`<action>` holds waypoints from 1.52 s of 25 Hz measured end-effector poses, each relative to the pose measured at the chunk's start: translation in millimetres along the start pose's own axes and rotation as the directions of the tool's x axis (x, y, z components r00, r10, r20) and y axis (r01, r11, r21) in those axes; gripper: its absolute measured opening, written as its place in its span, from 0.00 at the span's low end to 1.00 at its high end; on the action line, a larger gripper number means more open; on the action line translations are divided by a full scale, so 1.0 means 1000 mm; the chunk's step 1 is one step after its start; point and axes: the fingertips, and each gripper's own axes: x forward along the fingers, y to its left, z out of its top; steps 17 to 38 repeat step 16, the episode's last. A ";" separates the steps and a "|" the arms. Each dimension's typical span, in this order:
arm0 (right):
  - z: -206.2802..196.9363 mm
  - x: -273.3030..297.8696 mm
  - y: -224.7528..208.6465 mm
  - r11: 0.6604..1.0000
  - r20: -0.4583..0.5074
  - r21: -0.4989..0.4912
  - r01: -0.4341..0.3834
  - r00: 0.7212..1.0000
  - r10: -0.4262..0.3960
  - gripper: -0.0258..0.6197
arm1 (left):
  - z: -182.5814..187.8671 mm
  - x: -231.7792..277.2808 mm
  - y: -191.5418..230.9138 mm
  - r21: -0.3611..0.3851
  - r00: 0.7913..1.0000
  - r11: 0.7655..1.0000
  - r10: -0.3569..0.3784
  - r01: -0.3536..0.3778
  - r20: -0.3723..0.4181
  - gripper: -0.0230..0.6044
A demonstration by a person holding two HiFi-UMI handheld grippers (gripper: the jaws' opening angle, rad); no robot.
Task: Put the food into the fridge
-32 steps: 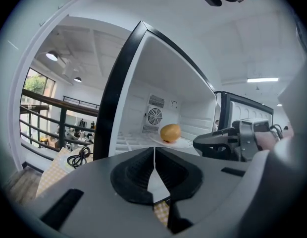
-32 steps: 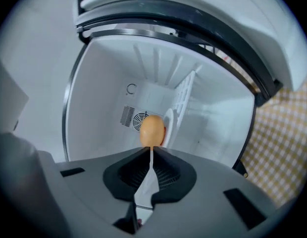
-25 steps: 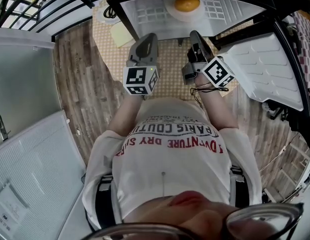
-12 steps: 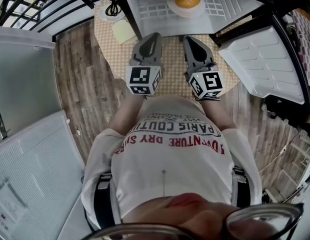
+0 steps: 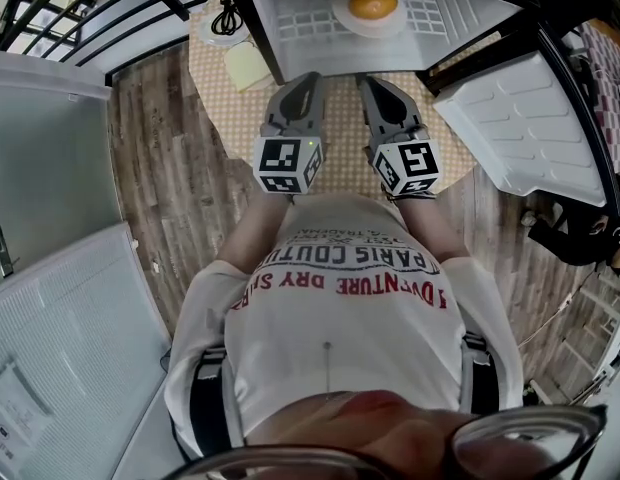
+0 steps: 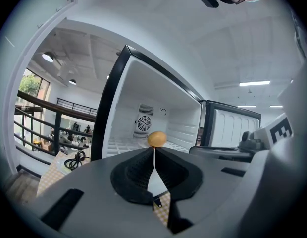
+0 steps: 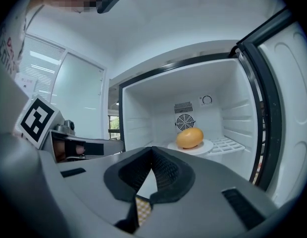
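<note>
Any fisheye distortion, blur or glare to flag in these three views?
Head view: heavy fisheye, the fridge frame bows; evenly lit, only the glasses at the bottom edge are blurred. Left gripper view: black round vignette, left gripper body soft up close, ceiling lights bright. Right gripper view: same vignette, orange food on its plate sharp, no glare.

My left claw out in front of belly, pointing straight ahead, almost flat. Jaws pressed together, nothing between. My right claw just beside it, same height, pointing same way, tips leaning in a bit toward left one. Its jaws closed tight too, holding nothing. Claws near, not touching. Left cube and right cube face up at me. Left forearm and right forearm reach forward from my sides.
</note>
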 end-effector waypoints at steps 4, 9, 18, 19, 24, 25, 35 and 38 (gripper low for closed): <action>0.003 -0.001 0.000 1.000 0.013 0.005 0.003 1.000 -0.003 0.08 | -0.003 0.000 0.001 -0.016 1.000 1.000 0.003 -0.003 -0.005 0.08; 0.009 -0.002 -0.003 1.000 0.032 0.002 0.001 0.999 -0.001 0.08 | -0.003 0.002 -0.002 -0.053 1.000 0.999 -0.006 0.005 -0.004 0.08; 0.013 -0.001 -0.004 1.000 0.037 -0.003 -0.004 0.999 0.004 0.08 | 0.001 0.005 -0.006 -0.041 1.000 0.999 -0.013 0.013 0.004 0.08; 0.013 -0.001 -0.004 1.000 0.037 -0.003 -0.004 0.999 0.004 0.08 | 0.001 0.005 -0.006 -0.041 1.000 0.999 -0.013 0.013 0.004 0.08; 0.013 -0.001 -0.004 1.000 0.037 -0.003 -0.004 0.999 0.004 0.08 | 0.001 0.005 -0.006 -0.041 1.000 0.999 -0.013 0.013 0.004 0.08; 0.013 -0.001 -0.004 1.000 0.037 -0.003 -0.004 0.999 0.004 0.08 | 0.001 0.005 -0.006 -0.041 1.000 0.999 -0.013 0.013 0.004 0.08; 0.013 -0.001 -0.004 1.000 0.037 -0.003 -0.004 0.999 0.004 0.08 | 0.001 0.005 -0.006 -0.041 1.000 0.999 -0.013 0.013 0.004 0.08; 0.013 -0.001 -0.004 1.000 0.037 -0.003 -0.004 0.999 0.004 0.08 | 0.001 0.005 -0.006 -0.041 1.000 0.999 -0.013 0.013 0.004 0.08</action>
